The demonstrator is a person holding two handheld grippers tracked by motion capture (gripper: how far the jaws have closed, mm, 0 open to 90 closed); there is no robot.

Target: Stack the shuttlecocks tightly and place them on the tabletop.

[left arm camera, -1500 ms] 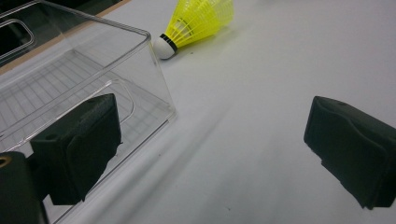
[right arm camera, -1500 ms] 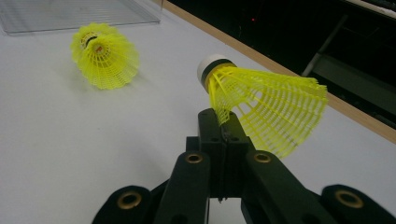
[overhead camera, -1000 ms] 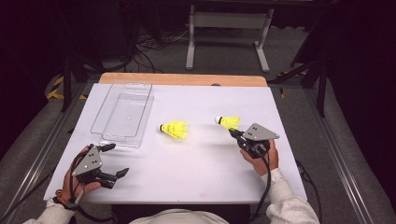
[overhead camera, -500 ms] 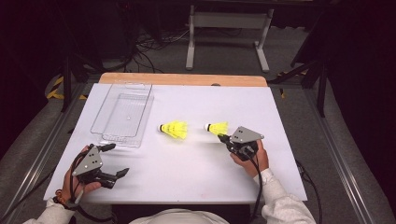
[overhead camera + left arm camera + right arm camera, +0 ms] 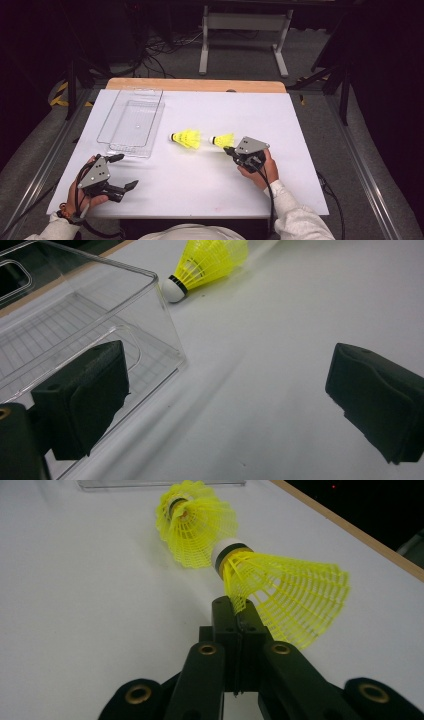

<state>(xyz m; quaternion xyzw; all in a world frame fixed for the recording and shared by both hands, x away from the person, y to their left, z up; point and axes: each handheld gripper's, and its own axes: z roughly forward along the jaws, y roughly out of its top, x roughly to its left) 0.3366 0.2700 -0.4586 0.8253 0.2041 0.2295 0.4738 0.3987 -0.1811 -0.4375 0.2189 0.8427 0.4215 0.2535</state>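
Two yellow shuttlecocks are mid-table. My right gripper (image 5: 228, 148) (image 5: 239, 611) is shut on the skirt edge of the right shuttlecock (image 5: 223, 140) (image 5: 285, 595). Its white cork points left and sits right by the skirt of the other shuttlecock (image 5: 186, 138) (image 5: 197, 525) (image 5: 210, 260), which lies on the white table; I cannot tell whether they touch. At the front left, my left gripper (image 5: 127, 171) (image 5: 225, 395) stands open with nothing between its fingers, just in front of the clear plastic tray (image 5: 135, 120) (image 5: 125, 305).
The clear tray holds nothing and stands at the left of the white tabletop (image 5: 200, 180). A wooden strip (image 5: 195, 85) edges the far side. Beyond it stand a metal stand (image 5: 240, 22) and cables on the dark floor.
My right gripper has carried its shuttlecock leftward and slightly toward the front, bringing it up beside the lying shuttlecock. The left gripper has stayed put.
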